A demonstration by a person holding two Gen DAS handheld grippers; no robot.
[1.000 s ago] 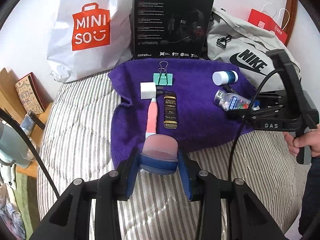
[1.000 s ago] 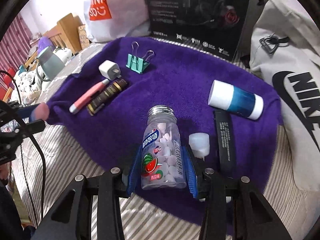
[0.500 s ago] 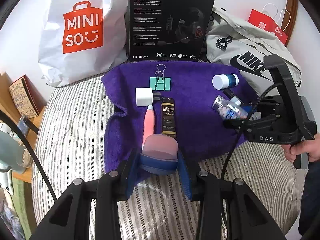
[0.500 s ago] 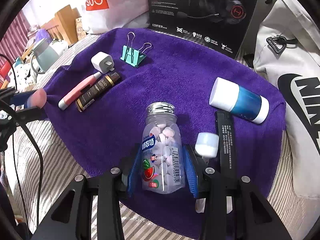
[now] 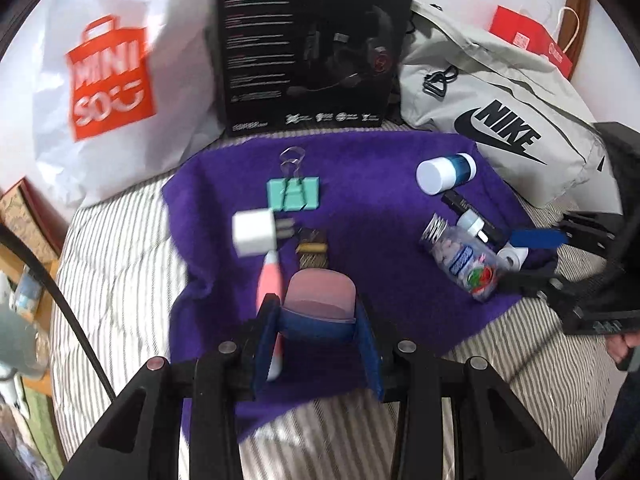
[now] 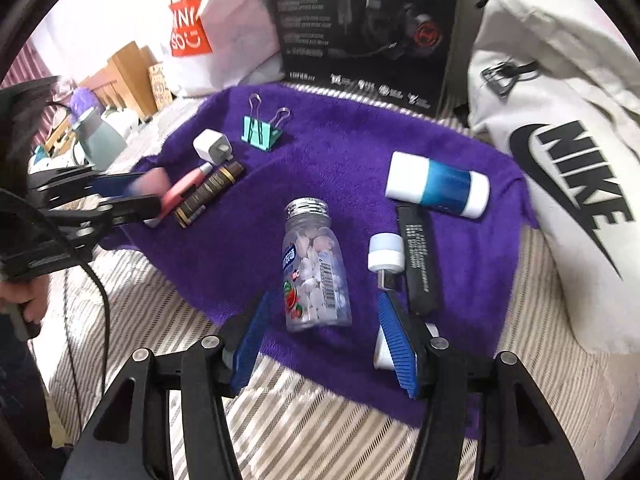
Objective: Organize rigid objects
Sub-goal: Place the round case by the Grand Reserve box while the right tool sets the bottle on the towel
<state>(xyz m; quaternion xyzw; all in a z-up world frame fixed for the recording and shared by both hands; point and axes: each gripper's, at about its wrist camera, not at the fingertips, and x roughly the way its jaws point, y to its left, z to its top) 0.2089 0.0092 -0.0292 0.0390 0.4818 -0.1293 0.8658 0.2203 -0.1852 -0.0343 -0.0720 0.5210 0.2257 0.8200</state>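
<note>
My left gripper (image 5: 316,312) is shut on a pink block in a blue sleeve (image 5: 322,296), held over the near part of the purple towel (image 5: 380,208), just above a brown tube (image 5: 312,252) and a pink pen (image 5: 270,276). A clear candy bottle (image 6: 314,272) with a silver cap lies on the towel between the spread jaws of my open right gripper (image 6: 322,312). Also on the towel are a teal binder clip (image 6: 260,132), a white charger (image 6: 210,146), a blue-and-white cylinder (image 6: 438,184), a black stick (image 6: 418,256) and a small white-capped item (image 6: 386,254).
The towel lies on striped bedding (image 5: 120,264). Behind it stand a white Miniso bag (image 5: 108,80), a black headset box (image 5: 316,44) and a grey Nike bag (image 5: 500,120). Wooden furniture (image 6: 128,76) stands past the left edge. A hand (image 6: 24,300) holds the left gripper.
My right gripper opened and let the candy bottle down on the towel. My left gripper moved forward over the towel, still holding the pink block.
</note>
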